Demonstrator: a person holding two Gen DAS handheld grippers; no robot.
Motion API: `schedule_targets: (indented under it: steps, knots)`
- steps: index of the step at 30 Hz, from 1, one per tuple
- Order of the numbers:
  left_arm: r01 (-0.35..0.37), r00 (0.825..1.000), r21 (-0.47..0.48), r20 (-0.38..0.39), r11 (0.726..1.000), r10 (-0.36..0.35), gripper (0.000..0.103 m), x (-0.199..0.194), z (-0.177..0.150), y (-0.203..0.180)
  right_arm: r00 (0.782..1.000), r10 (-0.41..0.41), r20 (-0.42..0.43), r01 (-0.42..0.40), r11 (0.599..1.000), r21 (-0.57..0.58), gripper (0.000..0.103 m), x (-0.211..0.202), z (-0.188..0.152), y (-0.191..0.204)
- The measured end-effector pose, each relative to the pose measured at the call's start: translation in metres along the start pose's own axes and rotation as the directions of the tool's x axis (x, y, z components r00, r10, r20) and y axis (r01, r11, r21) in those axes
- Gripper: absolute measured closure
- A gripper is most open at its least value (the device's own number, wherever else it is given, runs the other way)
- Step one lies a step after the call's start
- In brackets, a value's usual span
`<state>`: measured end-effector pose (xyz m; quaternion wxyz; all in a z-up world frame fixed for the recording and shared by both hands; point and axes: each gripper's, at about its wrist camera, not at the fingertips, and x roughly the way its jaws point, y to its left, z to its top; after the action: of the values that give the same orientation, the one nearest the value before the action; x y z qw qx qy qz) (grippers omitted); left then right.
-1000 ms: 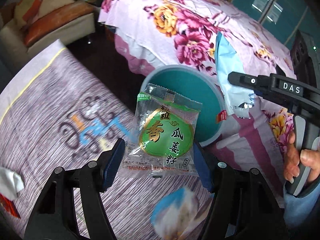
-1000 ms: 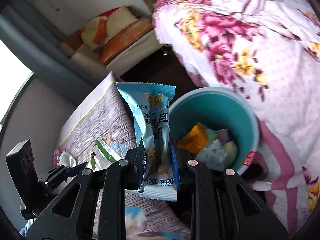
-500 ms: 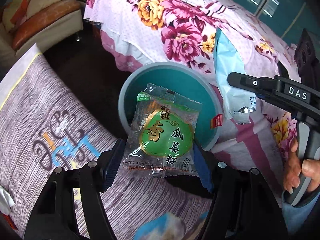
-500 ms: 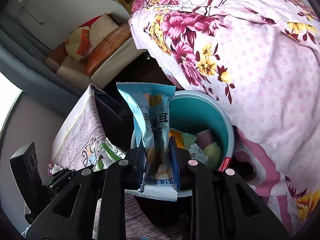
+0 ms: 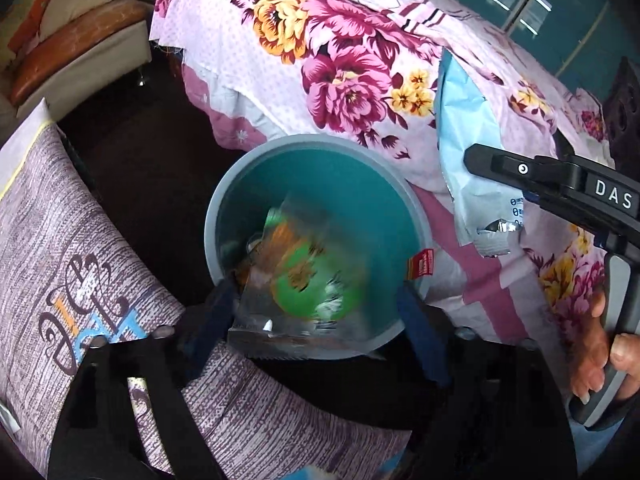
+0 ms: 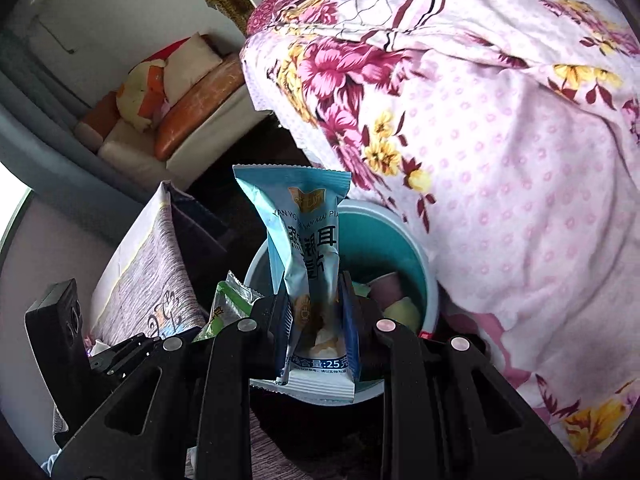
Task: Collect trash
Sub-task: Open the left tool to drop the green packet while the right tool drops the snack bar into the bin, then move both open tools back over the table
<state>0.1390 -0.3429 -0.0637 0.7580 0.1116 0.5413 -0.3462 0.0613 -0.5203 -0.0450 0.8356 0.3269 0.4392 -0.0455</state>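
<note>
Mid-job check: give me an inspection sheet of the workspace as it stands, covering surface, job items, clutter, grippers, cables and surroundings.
Surface: purple-grey woven cloth with a doodle print, beside the bin.
Job's things: teal trash bin on the dark floor, wrappers already inside; green-label snack packet blurred, over the bin opening between the spread fingers; light-blue snack wrapper held upright above the bin.
Clutter: white scrap on the cloth; a blue-and-white wrapper at the bottom edge of the left wrist view.
Grippers: left gripper open, packet loose; right gripper shut on the light-blue snack wrapper.
Cables: nothing seen.
Surroundings: floral bedspread against the bin; sofa with cushions; teal cabinet doors.
</note>
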Motion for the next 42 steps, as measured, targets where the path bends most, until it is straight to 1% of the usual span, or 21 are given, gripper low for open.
schedule_targets:
  steps: [2,9,13,16,17,18,20,24,29,30,32,42]
  knots:
    - [0.012,1.0,-0.005,0.0,1.0,-0.012,0.016,0.002,0.0,0.001,1.0,-0.006,-0.002,0.006,1.0,0.0,0.081,0.001,-0.001,0.0]
    - [0.008,1.0,-0.034,-0.03,0.999,-0.009,0.015,0.005,-0.007,0.012,1.0,-0.014,-0.017,0.014,1.0,0.002,0.081,0.007,0.0,0.003]
    - [0.005,0.999,-0.068,-0.043,0.998,-0.008,0.012,0.001,-0.016,0.024,0.999,-0.015,-0.03,0.015,1.0,0.0,0.081,0.012,0.006,0.005]
    - [0.009,0.999,-0.089,-0.039,0.996,-0.012,0.012,-0.005,-0.022,0.032,0.999,-0.025,-0.042,0.025,1.0,-0.011,0.079,0.017,0.005,0.012]
    - [0.008,0.999,-0.094,-0.038,0.996,-0.012,0.011,-0.007,-0.024,0.034,0.999,-0.026,-0.041,0.026,1.0,-0.009,0.074,0.017,0.003,0.013]
    - [0.01,0.999,-0.103,-0.036,0.995,-0.014,0.011,-0.01,-0.026,0.037,0.999,-0.026,-0.042,0.025,1.0,-0.01,0.059,0.018,0.003,0.015]
    - [0.015,0.999,-0.122,-0.032,0.992,-0.019,0.011,-0.015,-0.031,0.042,0.998,-0.023,-0.05,0.023,1.0,-0.003,0.043,0.019,0.004,0.018]
    - [0.021,1.0,-0.154,-0.02,0.988,-0.024,0.01,-0.025,-0.042,0.052,0.998,-0.027,-0.061,0.027,1.0,-0.003,0.033,0.021,0.0,0.023]
    - [0.02,1.0,-0.188,-0.011,0.982,-0.022,0.01,-0.035,-0.052,0.062,0.997,-0.018,-0.081,0.018,1.0,0.003,0.028,0.022,-0.004,0.034]
    - [0.023,1.0,-0.195,-0.008,0.981,-0.025,0.01,-0.038,-0.055,0.064,0.996,-0.019,-0.085,0.019,1.0,-0.007,0.028,0.021,-0.006,0.042]
    - [0.024,1.0,-0.202,0.002,0.979,-0.024,0.01,-0.044,-0.058,0.067,0.996,-0.018,-0.086,0.018,1.0,-0.008,0.028,0.022,-0.005,0.04]
    - [0.013,0.998,-0.235,0.061,0.972,0.002,0.01,-0.08,-0.082,0.087,0.996,-0.01,-0.089,0.003,0.998,-0.069,0.027,0.018,-0.021,0.075]
